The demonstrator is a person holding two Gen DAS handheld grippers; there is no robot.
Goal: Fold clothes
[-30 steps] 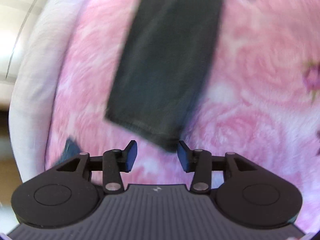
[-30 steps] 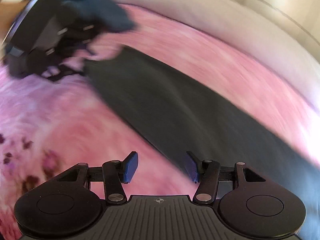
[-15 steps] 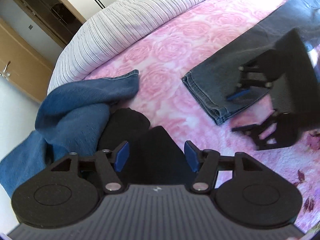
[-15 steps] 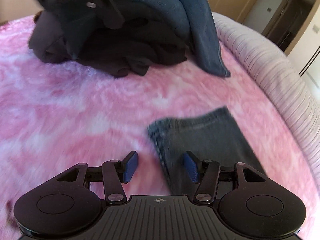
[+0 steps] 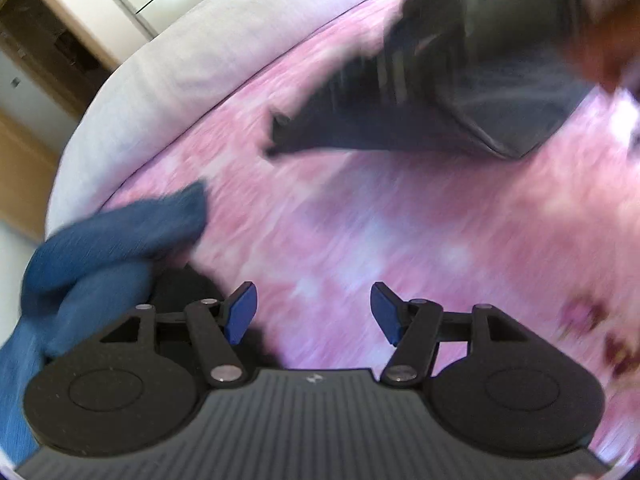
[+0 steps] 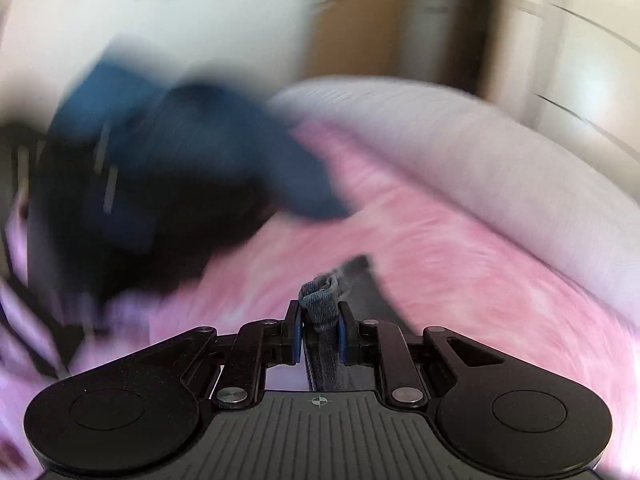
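Grey jeans lie on the pink rose bedspread, with one leg end lifted at the upper right of the left wrist view. My right gripper has its jaws closing, and the blue pads press on the bunched hem of that leg. From the left wrist view the same gripper is only a dark blur above the leg. My left gripper stands open over bare bedspread with nothing between its fingers.
A crumpled blue garment rests on a black garment at the left; both also show, blurred, in the right wrist view. A white striped cover rims the bed, with wooden doors and a wall beyond.
My right gripper shut on the hem of the jeans leg and lifted it. My left gripper rose and rolled away from the black garment, jaws now wider.
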